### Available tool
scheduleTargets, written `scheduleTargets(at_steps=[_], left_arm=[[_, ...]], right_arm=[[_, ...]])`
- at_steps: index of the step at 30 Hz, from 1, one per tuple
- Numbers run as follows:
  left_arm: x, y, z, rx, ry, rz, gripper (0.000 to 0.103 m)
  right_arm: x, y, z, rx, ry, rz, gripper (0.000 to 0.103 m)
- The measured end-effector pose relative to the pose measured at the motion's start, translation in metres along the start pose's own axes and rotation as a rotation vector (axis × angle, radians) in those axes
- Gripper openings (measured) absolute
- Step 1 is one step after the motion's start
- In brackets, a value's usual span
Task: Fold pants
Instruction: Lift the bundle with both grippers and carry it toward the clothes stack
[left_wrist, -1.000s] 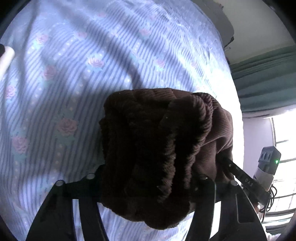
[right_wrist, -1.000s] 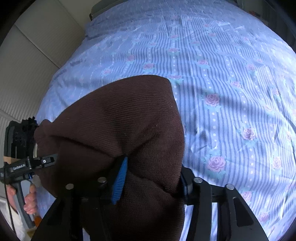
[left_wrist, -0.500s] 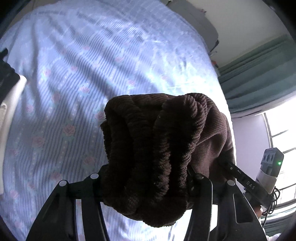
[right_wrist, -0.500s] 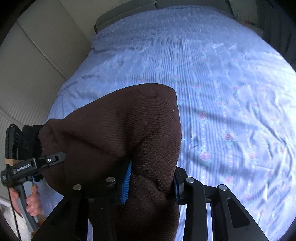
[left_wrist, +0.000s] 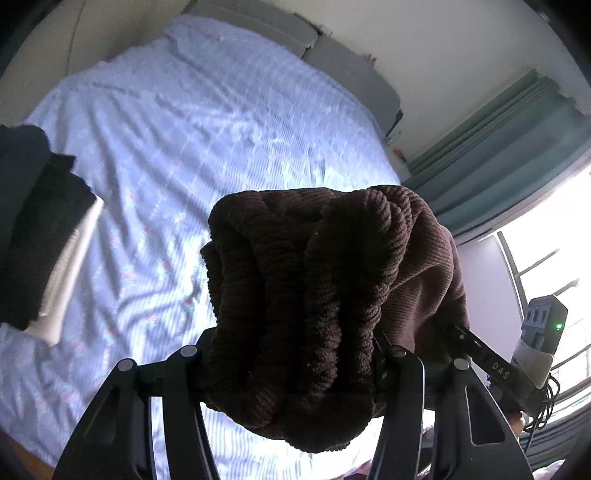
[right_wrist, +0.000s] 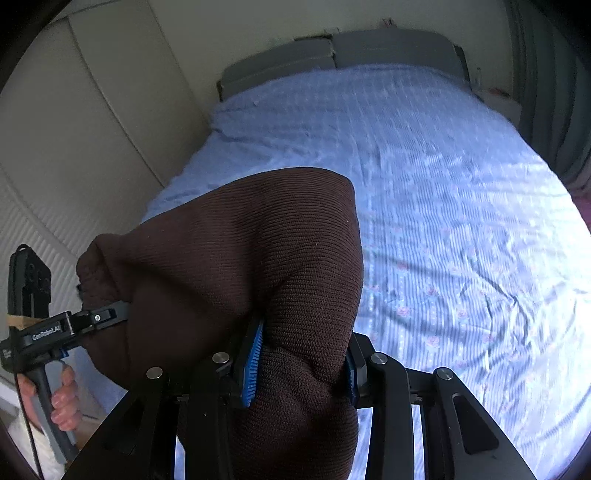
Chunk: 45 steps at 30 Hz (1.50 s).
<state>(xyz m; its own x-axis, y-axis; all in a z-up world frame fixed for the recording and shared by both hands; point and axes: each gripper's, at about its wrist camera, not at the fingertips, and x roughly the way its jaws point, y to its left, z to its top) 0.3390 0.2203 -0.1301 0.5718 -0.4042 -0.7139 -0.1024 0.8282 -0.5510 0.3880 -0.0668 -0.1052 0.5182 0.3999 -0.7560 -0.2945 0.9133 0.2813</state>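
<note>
I had the brown pants (left_wrist: 295, 314) lifted clear of the bed (left_wrist: 184, 147), my left tongs (left_wrist: 291, 362) clamped on a bunched ribbed edge and my right tongs (right_wrist: 299, 362) pinched shut on a smoother fold between the blue pads (right_wrist: 253, 362). I judged this the carrying step; next I would need to lower and spread them flat ahead of both tongs. Only my left view showed dark clothes (left_wrist: 33, 229) stacked to the left; only my right showed my left hand (right_wrist: 62, 402).
</note>
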Motion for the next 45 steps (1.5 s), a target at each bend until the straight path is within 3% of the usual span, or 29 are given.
scheduleTargets(at_steps=[12, 24, 29, 36, 45], left_arm=[[-0.122, 0.003, -0.025, -0.008, -0.124, -0.023, 0.054], [-0.203, 0.025, -0.067, -0.091, -0.244, 0.094, 0.054], [-0.225, 0.048, -0.07, -0.113, -0.273, 0.114, 0.054], [-0.253, 0.108, -0.054, -0.11, -0.283, 0.123, 0.054], [-0.289, 0.21, -0.002, -0.095, -0.192, 0.093, 0.054]], right_arm=[[-0.096, 0.083, -0.015, -0.073, -0.122, 0.037, 0.036], [-0.11, 0.141, -0.032, -0.168, -0.12, 0.199, 0.036], [-0.103, 0.169, -0.033, -0.2, -0.105, 0.231, 0.036], [-0.059, 0.219, -0.018, -0.202, -0.091, 0.246, 0.036], [-0.01, 0.312, -0.014, -0.148, -0.071, 0.211, 0.036]])
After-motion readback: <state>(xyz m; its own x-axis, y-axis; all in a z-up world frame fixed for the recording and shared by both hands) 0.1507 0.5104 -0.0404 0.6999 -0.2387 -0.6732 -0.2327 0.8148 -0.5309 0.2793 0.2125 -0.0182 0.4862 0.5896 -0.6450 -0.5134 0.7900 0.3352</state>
